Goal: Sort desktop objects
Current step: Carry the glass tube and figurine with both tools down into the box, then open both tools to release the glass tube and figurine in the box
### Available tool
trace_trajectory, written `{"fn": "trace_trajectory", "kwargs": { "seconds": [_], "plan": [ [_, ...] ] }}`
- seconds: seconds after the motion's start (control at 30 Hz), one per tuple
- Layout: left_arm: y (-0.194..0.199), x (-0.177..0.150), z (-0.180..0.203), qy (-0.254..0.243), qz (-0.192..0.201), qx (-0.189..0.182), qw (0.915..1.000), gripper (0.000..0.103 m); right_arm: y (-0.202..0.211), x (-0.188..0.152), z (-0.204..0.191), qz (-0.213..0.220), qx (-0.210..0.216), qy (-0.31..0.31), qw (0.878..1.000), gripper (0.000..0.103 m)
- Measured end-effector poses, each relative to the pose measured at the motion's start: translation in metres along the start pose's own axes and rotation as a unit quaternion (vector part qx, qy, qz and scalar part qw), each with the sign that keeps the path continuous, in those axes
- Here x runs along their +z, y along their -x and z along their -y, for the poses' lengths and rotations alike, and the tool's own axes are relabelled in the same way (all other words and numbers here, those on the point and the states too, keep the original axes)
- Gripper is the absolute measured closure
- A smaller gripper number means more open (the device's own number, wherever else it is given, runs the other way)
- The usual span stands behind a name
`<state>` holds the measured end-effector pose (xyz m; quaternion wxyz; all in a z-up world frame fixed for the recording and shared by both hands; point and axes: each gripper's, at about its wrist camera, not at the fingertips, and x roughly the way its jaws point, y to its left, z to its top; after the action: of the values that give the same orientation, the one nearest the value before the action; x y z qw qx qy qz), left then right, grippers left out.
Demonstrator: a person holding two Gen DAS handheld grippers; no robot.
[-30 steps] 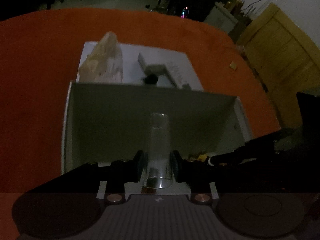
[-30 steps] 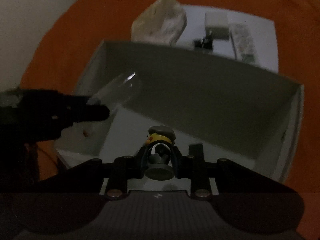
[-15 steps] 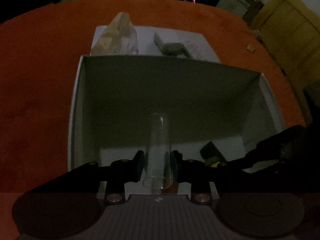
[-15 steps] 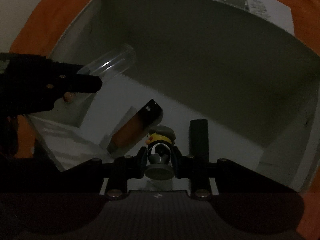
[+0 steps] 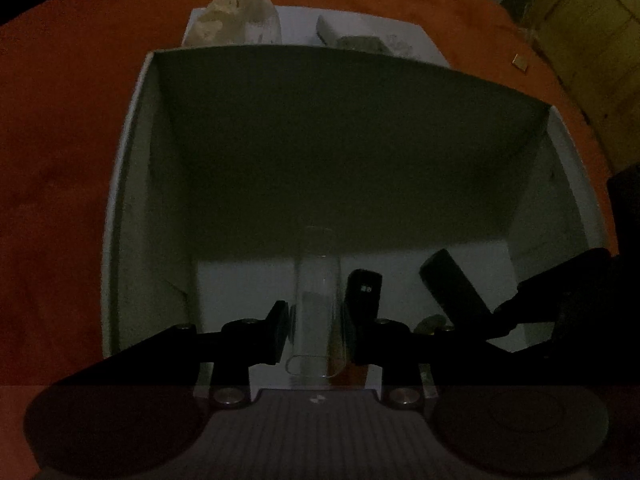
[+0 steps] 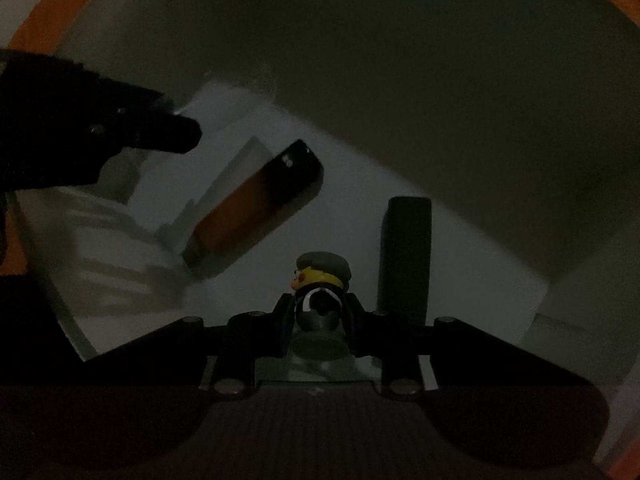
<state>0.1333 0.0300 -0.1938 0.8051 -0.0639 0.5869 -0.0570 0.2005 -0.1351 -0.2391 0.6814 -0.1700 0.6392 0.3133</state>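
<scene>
Reaching into a white box, the left gripper pinches a clear tube while the right gripper clamps a small figurine.

I see the bench under its orange cover, a yellow wooden cabinet beyond at far right (dim, like everything here), and a small tan scrap lying near the bench edge.

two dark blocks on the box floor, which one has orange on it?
The tilted block beside the left gripper: its lower half is orange. The upright one, right of the toy figure, is all black.
</scene>
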Motion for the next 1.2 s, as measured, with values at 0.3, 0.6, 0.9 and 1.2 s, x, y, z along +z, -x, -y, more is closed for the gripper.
{"fn": "trace_trajectory", "kwargs": {
  "seconds": [0.3, 0.6, 0.9, 1.2],
  "plan": [
    [-0.016, -0.001, 0.000, 0.019, -0.019, -0.001, 0.9996, 0.078, -0.006, 0.007, -0.012, -0.007, -0.013, 0.037, 0.999, 0.072],
    [-0.027, -0.007, 0.003, 0.018, -0.041, 0.000, 0.9990, 0.078, -0.017, 0.008, -0.014, -0.025, -0.025, 0.050, 0.998, 0.071],
    [-0.027, -0.006, 0.001, 0.021, -0.040, 0.000, 0.9990, 0.061, -0.008, 0.013, -0.014, 0.002, -0.043, 0.022, 0.999, 0.050],
    [-0.010, -0.002, 0.000, 0.015, -0.024, -0.030, 0.9991, 0.048, 0.012, 0.011, -0.006, 0.057, -0.025, -0.044, 0.997, 0.042]
  ]
}}
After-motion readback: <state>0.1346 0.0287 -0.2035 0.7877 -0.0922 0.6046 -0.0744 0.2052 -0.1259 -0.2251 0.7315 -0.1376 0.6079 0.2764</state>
